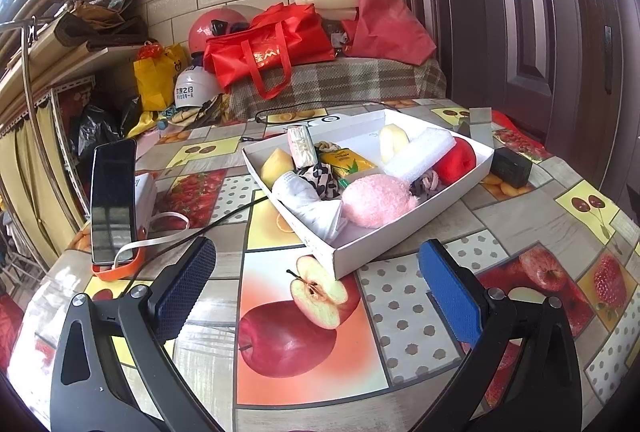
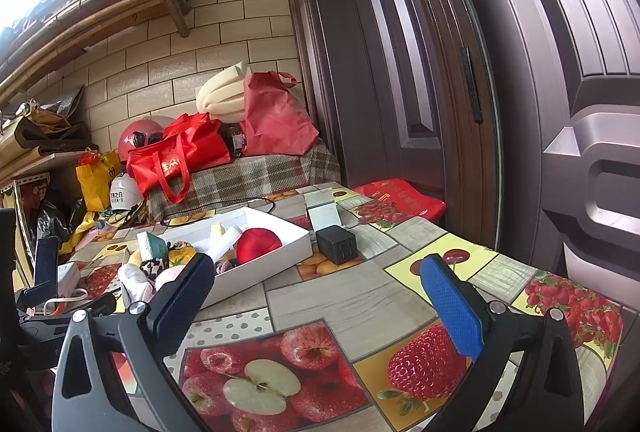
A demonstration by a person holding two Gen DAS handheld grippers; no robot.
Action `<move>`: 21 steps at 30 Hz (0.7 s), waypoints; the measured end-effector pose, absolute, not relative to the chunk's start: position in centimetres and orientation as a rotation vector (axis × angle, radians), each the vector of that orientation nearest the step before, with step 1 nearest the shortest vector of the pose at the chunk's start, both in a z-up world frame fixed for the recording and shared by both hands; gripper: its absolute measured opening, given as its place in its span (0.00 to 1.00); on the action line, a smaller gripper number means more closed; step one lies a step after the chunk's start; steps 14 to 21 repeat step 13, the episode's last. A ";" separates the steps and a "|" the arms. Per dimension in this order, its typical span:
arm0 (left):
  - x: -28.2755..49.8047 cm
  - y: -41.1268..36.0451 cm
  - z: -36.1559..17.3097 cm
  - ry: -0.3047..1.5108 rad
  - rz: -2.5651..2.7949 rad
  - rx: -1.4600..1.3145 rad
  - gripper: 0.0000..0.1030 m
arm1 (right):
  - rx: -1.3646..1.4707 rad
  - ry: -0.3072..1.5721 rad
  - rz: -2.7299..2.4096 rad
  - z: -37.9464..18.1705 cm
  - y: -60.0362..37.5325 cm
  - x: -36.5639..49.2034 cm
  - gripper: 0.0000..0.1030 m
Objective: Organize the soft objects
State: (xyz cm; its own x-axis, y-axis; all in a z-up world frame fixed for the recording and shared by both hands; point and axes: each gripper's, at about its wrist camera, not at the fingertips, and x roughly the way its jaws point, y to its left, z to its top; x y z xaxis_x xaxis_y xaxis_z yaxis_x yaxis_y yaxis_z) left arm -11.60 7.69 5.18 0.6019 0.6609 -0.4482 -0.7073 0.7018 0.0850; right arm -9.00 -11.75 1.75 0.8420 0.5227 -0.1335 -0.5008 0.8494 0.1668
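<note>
Hovering low over the fruit-print tablecloth (image 1: 400, 312), left gripper (image 1: 316, 272) spread wide, holding nothing; right gripper (image 2: 316, 284) likewise wide and empty. Beyond them, white cardboard tray (image 1: 360, 256) holds the soft items: pink fluffy puff (image 1: 376, 200) nearest, white folded cloth (image 1: 312, 200) at its left, white foam block (image 1: 420, 152) and red cushion (image 1: 456, 160) farther. Judgement: puff is light, compressible; pinch mid-body. Black charger (image 2: 336, 244) sits just right of tray.

Phone (image 1: 113, 200) on stand, black charger (image 2: 337, 244), prob. helmet (image 1: 216, 28) behind.
</note>
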 end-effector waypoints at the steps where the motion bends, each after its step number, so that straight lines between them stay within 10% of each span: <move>1: -11.6 7.7 5.2 0.475 0.795 -0.104 1.00 | 0.125 0.176 0.542 1.7 -11.7 -9.0 1.00; 21: -11.3 7.4 4.8 0.476 0.762 -0.101 1.00 | 0.128 0.178 0.542 1.8 -11.7 -9.0 1.00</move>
